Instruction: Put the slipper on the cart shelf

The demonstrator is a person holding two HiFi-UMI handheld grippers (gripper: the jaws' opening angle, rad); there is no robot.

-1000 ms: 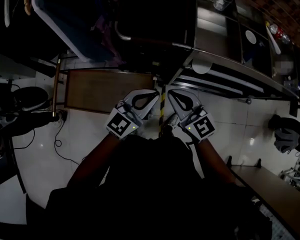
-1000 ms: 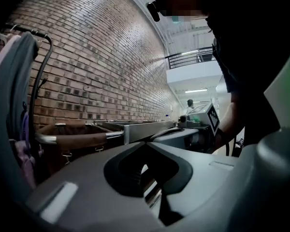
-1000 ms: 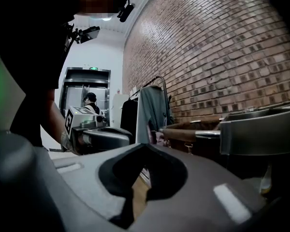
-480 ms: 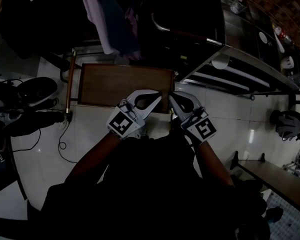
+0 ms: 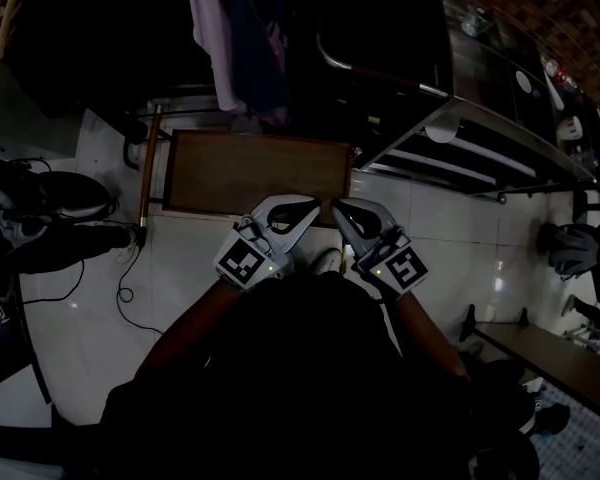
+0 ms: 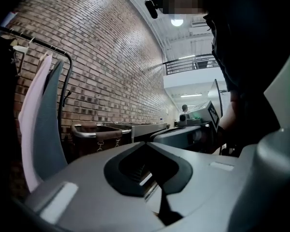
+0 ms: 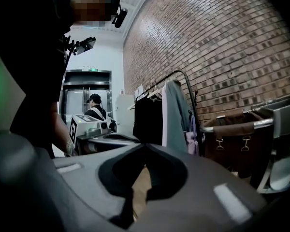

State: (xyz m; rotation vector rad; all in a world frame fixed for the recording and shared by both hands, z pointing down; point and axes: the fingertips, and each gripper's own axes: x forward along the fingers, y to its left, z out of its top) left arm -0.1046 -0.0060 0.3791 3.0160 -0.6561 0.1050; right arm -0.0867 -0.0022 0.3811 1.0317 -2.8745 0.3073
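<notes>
My left gripper (image 5: 310, 208) and right gripper (image 5: 336, 210) are held side by side in front of the person's body, tips nearly touching, over the near edge of a low wooden platform (image 5: 260, 171). Both are shut with nothing between the jaws, which also shows in the left gripper view (image 6: 145, 144) and the right gripper view (image 7: 144, 145). No slipper is clearly visible. A pale shape (image 5: 326, 260) on the floor below the grippers is too dark to identify. A metal cart with shelves (image 5: 460, 133) stands at the right.
Garments hang on a rack (image 5: 215, 28) beyond the platform. Dark shoes (image 5: 75, 193) and cables (image 5: 120, 288) lie on the white floor at the left. A brown-lined laundry cart (image 7: 232, 129) stands by the brick wall. A bench (image 5: 550, 363) is at the lower right.
The view has swung so the wooden platform and hanging garments now sit more central and closer to the grippers. Both grippers stay shut and have drawn closer together.
</notes>
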